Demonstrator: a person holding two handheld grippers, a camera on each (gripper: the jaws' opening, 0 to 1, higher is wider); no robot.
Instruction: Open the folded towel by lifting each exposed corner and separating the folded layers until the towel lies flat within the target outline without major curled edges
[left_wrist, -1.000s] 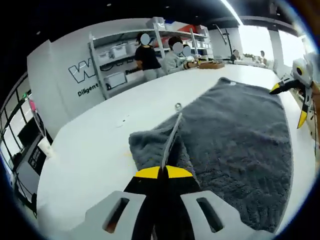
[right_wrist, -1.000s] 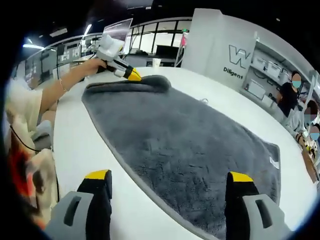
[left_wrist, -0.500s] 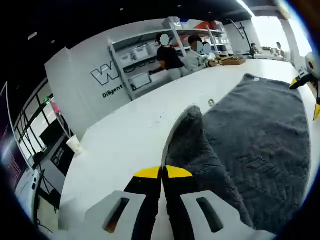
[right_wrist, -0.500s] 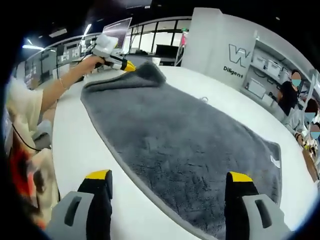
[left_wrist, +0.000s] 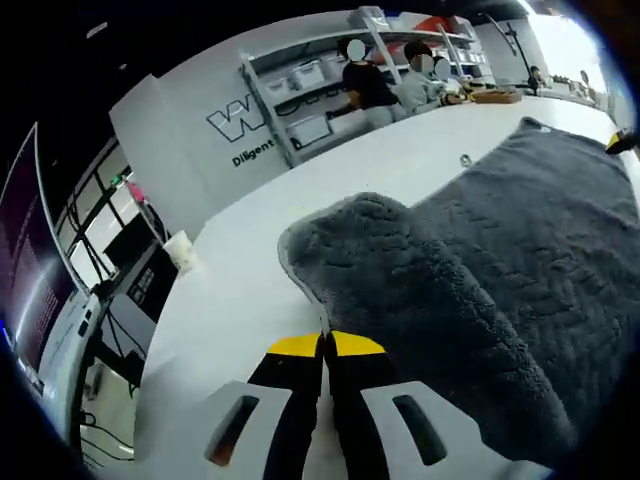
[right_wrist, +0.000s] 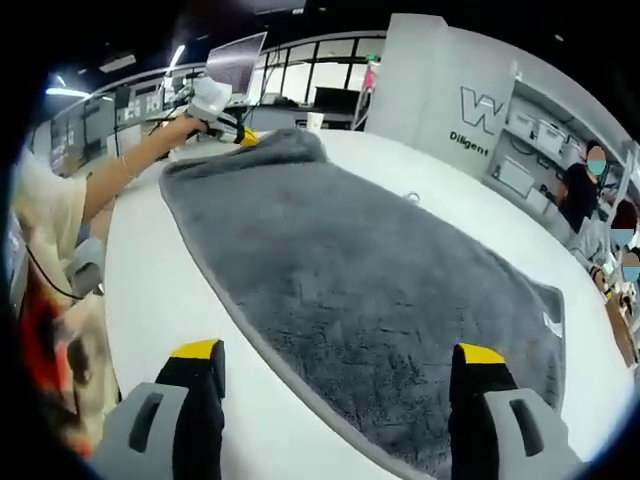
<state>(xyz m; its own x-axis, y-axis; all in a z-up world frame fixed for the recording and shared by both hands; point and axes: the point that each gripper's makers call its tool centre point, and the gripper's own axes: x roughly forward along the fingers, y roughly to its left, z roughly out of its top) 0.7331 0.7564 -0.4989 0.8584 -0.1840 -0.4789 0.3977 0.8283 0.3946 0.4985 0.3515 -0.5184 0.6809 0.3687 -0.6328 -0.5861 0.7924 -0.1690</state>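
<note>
A dark grey fleecy towel (right_wrist: 370, 290) lies spread over the white table (right_wrist: 170, 300). In the left gripper view its near corner (left_wrist: 350, 240) is pulled out toward the camera, with a rounded hump still raised. My left gripper (left_wrist: 323, 345) is shut on that corner's hem. The right gripper view shows the same left gripper (right_wrist: 238, 135) far off at the towel's far end, held by a person's hand. My right gripper (right_wrist: 338, 352) hovers open over the towel's near long edge, nothing between its jaws. Its yellow tip (left_wrist: 613, 143) peeks in at the right of the left gripper view.
A small metal ring (left_wrist: 465, 160) lies on the table beside the towel. A paper cup (left_wrist: 183, 250) stands near the table's far edge. Shelves with bins (left_wrist: 310, 75) and several people stand behind. A person's arm (right_wrist: 120, 175) reaches along the left side.
The left gripper has drawn the folded corner outward, away from the towel's middle, so the fold has opened and flattened. The right gripper has stayed put and open.
</note>
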